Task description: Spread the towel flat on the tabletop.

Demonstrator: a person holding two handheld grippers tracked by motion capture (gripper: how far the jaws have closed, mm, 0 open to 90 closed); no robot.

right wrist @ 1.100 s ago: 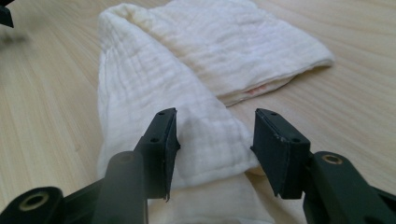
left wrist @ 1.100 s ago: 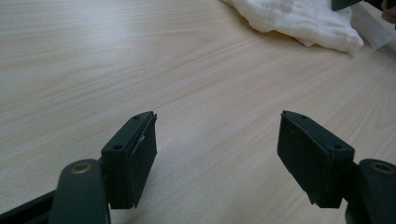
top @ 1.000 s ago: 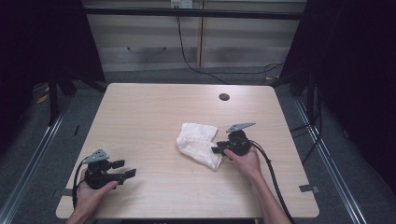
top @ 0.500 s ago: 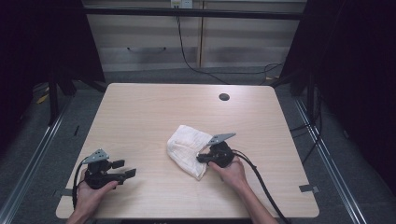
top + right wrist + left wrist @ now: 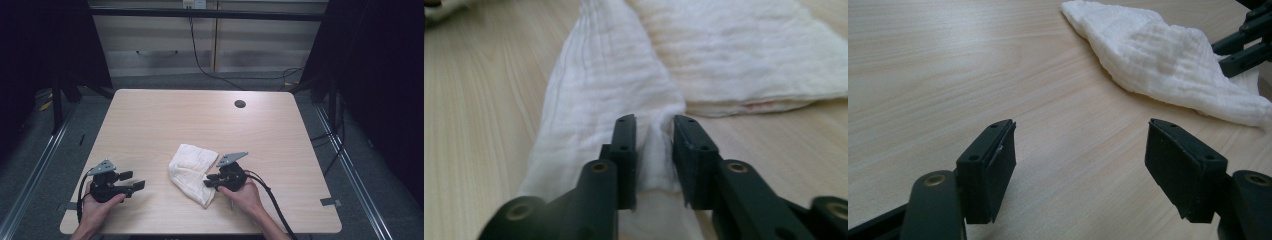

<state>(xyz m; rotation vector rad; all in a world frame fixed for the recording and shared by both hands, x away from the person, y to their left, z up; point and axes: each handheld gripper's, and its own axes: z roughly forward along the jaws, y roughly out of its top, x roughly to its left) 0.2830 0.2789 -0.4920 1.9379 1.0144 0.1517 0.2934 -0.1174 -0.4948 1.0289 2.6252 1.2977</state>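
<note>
A crumpled white cloth lies on the wooden table, right of the front centre. My right gripper is at the cloth's near right corner. In the right gripper view its jaws stand close together with a raised fold of the cloth filling the narrow gap and touching both pads; these jaws have just been opening. My left gripper rests at the front left, open, with bare table between its pads. From the left gripper view the cloth lies ahead to the right, with the right gripper behind it.
A round cable hole sits near the table's far edge. Black cables trail from both grippers over the front edge. Cabinets stand behind the table, and dark floor and metal rails flank it.
My right hand has slid left and toward the front edge, dragging the cloth along with it. The left hand has stayed where it was.
</note>
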